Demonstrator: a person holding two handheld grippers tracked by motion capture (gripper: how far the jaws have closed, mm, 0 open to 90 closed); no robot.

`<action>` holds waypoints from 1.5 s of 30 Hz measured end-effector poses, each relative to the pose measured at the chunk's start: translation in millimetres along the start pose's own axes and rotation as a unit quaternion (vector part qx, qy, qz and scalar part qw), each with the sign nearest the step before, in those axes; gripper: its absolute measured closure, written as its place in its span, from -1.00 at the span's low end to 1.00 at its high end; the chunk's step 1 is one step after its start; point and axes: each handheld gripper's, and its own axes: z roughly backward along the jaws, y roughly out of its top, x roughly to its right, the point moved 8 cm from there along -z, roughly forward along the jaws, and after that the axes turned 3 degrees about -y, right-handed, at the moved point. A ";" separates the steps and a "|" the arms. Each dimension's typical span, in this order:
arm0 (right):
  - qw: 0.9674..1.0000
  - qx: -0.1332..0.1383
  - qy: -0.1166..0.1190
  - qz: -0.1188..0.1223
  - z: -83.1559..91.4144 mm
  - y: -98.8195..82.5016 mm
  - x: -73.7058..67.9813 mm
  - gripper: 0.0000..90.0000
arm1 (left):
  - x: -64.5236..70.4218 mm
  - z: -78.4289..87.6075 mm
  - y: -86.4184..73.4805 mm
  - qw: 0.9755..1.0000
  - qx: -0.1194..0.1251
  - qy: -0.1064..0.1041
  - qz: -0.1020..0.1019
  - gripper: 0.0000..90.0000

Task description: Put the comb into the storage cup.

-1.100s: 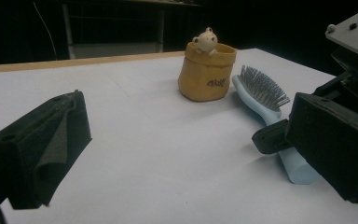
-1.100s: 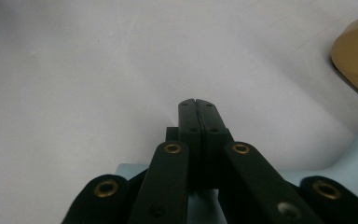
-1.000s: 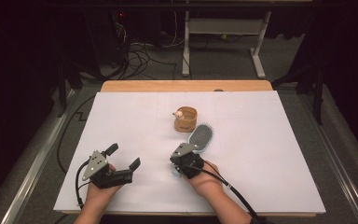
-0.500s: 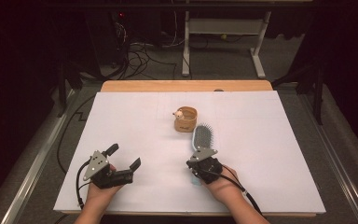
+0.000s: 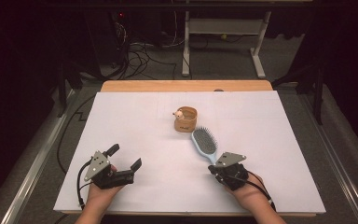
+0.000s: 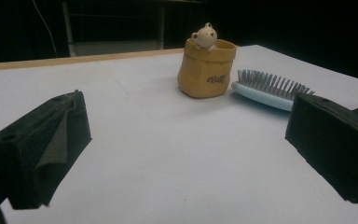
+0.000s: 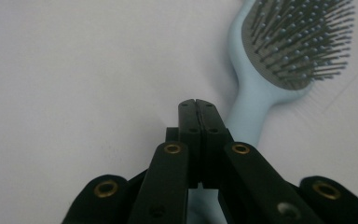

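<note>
Tan pouch [image 5: 185, 120] upright, small bear figure [image 6: 204, 36] at rim; left gripper [image 5: 125, 161] apart, right gripper [image 7: 198, 106] together.

A white sheet [image 5: 135, 126] covers the wooden counter [image 5: 186, 86]; cables [image 5: 142, 53] and a white frame [image 5: 223, 28] lie far behind.

A short dark word stood on the front of the tan bag-shaped pot [image 6: 207, 70], low on its side and facing the left gripper view. It was written in slanted script and was too blurred to be made out for certain. In the high view the same mark showed only as a small dark smudge on the pot [image 5: 185, 120]. No other writing could be read.
</note>
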 end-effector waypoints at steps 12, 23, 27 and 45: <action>0.999 -0.004 -0.021 -0.029 17.0 -34.5 22.4 1.00 | 0.5 -0.5 -2.6 1.000 -0.004 -0.001 -0.003 -0.98; 0.998 0.016 -0.037 -0.055 27.7 -47.6 33.9 1.00 | 0.0 -0.9 -3.9 1.000 -0.009 0.001 -0.006 -0.98; 0.994 0.069 -0.021 -0.081 41.5 -42.4 36.1 1.00 | 0.0 -1.3 -5.5 1.000 -0.015 0.001 -0.008 -0.97; 0.973 0.141 -0.068 -0.171 62.4 -57.7 70.9 0.42 | 1.2 -1.4 -9.7 0.999 -0.028 -0.004 -0.025 -0.99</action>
